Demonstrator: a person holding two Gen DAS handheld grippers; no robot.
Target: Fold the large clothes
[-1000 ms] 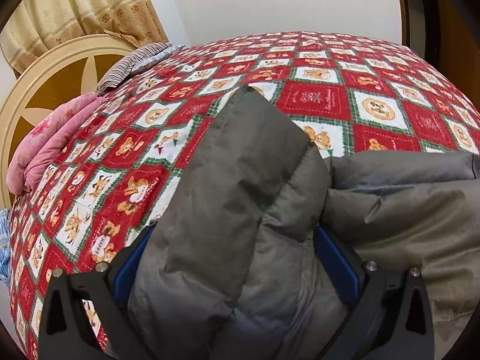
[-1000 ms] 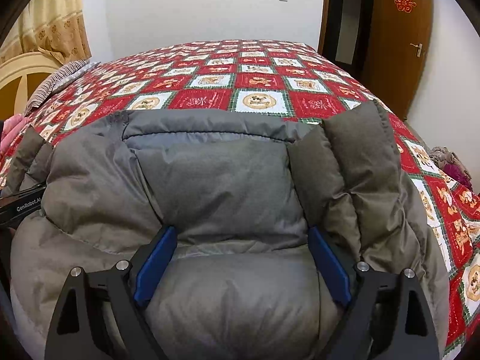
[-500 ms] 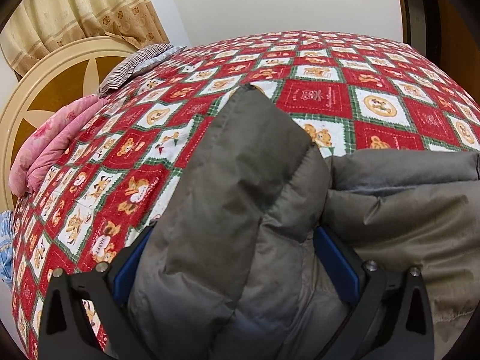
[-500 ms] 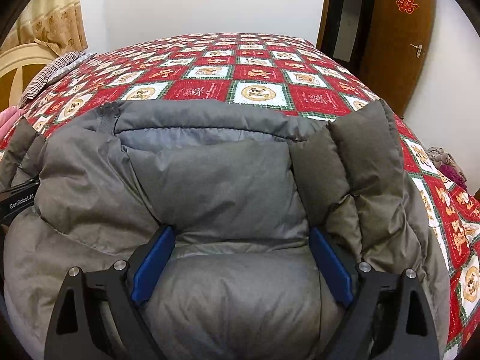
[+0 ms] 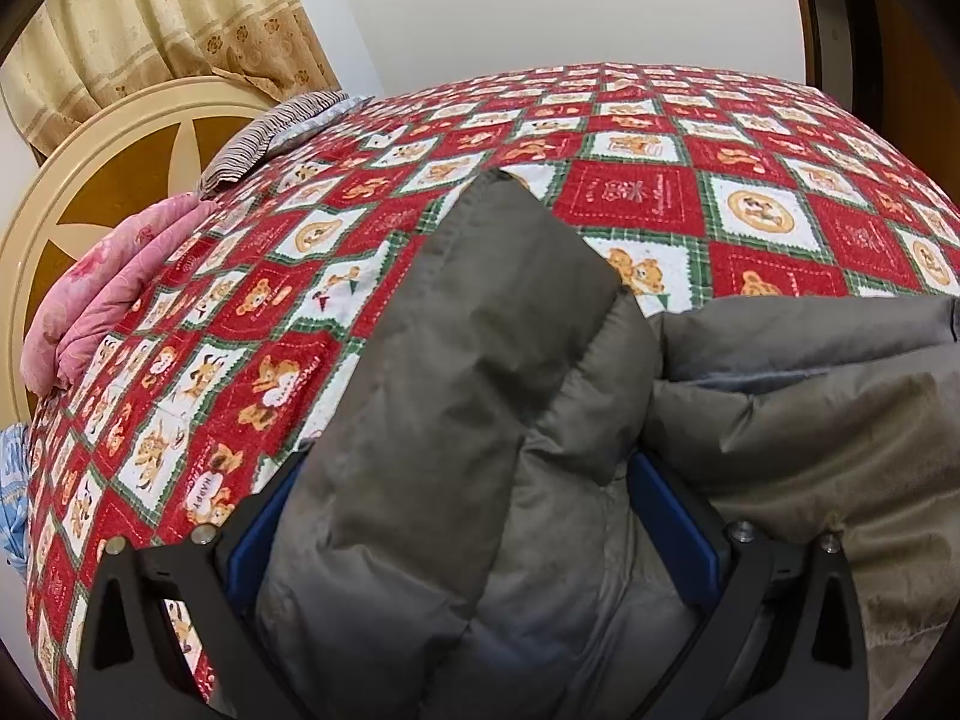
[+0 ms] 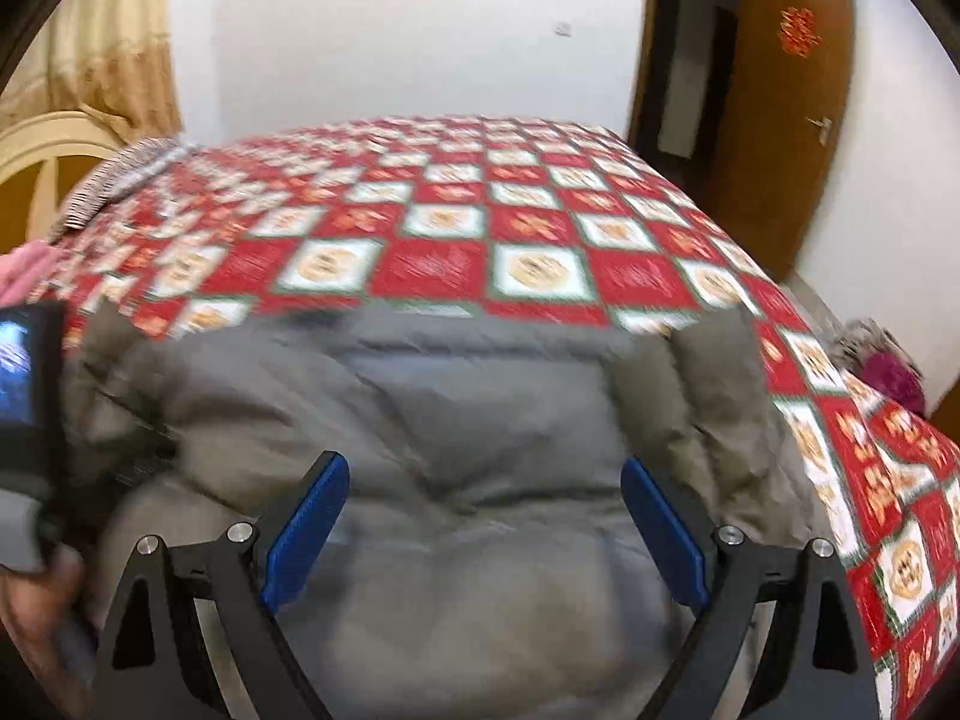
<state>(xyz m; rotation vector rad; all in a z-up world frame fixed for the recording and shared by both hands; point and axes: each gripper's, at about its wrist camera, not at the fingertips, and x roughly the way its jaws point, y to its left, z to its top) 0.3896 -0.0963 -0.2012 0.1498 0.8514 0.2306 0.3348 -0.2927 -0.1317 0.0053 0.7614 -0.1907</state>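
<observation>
- Left wrist view: the left gripper [image 5: 468, 531] has its two blue-padded fingers [image 5: 672, 519] set wide apart, with a thick fold of the grey puffy jacket [image 5: 480, 390] bulging up between them.
- The padding fills the whole gap, so I cannot tell whether the fingers are pressing on it or merely lying either side of it.
- The jacket lies at the near edge of the bed, on a red, white and green bedspread [image 5: 630, 204] printed with bears; one sleeve-like part stands up in front of the camera and the body spreads off to the right.
- At the left, a pink quilt [image 5: 108, 294] and a striped pillow [image 5: 270, 132] lie against a cream headboard [image 5: 90, 180], with a yellow curtain [image 5: 150, 18] behind it.
- Right wrist view, blurred: the right gripper [image 6: 483, 525] is spread, its blue fingers [image 6: 306, 525] free above the grey jacket [image 6: 480, 420] and gripping nothing.
- The jacket lies flat beneath it on the bedspread [image 6: 540, 240], a folded part at its right side.
- At the left edge a hand holds the other tool [image 6: 27, 420].
- A brown door [image 6: 774, 120] stands at the far right.
</observation>
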